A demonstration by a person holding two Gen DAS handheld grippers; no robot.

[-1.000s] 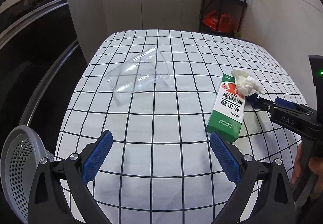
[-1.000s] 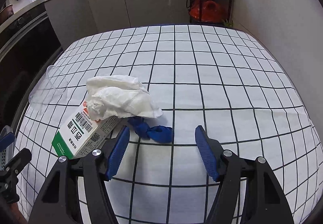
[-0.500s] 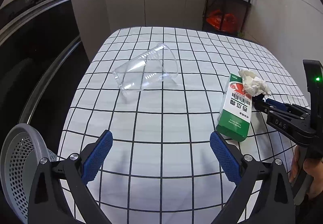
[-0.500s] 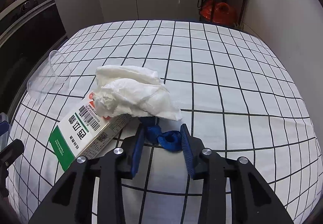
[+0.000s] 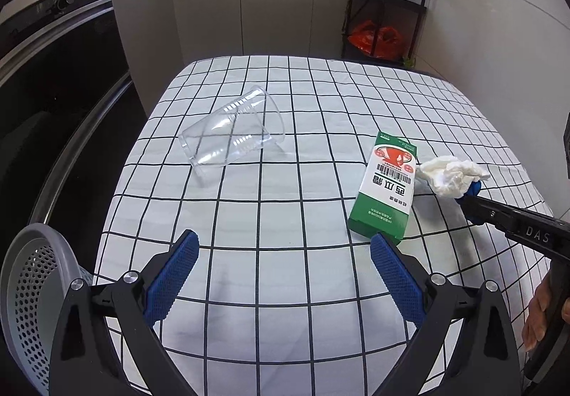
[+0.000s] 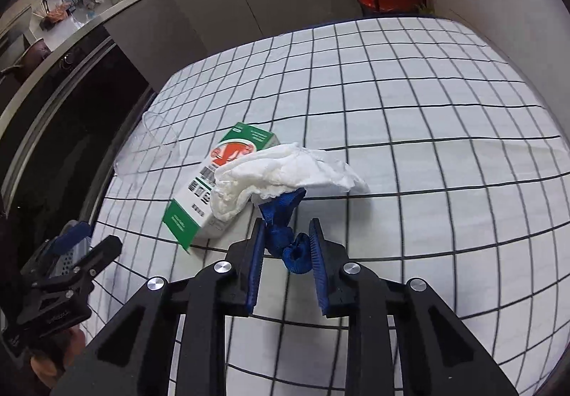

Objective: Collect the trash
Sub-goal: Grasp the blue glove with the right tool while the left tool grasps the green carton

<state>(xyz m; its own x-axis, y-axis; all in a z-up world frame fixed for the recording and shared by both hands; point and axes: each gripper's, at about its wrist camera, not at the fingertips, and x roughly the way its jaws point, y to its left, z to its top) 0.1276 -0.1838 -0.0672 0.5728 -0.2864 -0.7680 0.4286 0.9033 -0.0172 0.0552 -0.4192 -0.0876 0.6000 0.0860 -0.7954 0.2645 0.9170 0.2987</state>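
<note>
My right gripper (image 6: 286,248) is shut on a knotted blue strap (image 6: 285,228) with a crumpled white tissue (image 6: 281,169) on its far end, lifted above the checked tablecloth. It also shows in the left wrist view (image 5: 470,203) with the tissue (image 5: 450,175). A green and white carton (image 5: 386,189) lies flat beside it, also in the right wrist view (image 6: 210,189). A clear plastic cup (image 5: 231,132) lies on its side to the left. My left gripper (image 5: 281,274) is open and empty above the table's near part.
A grey perforated bin (image 5: 26,292) stands off the table's near left corner. A dark oven front (image 5: 60,75) runs along the left. A black shelf rack with an orange bag (image 5: 377,36) stands behind the table. A wall lies to the right.
My right gripper closed on the blue strap and lifted it with the tissue off the carton. My left gripper pulled back and rose a little, staying open.
</note>
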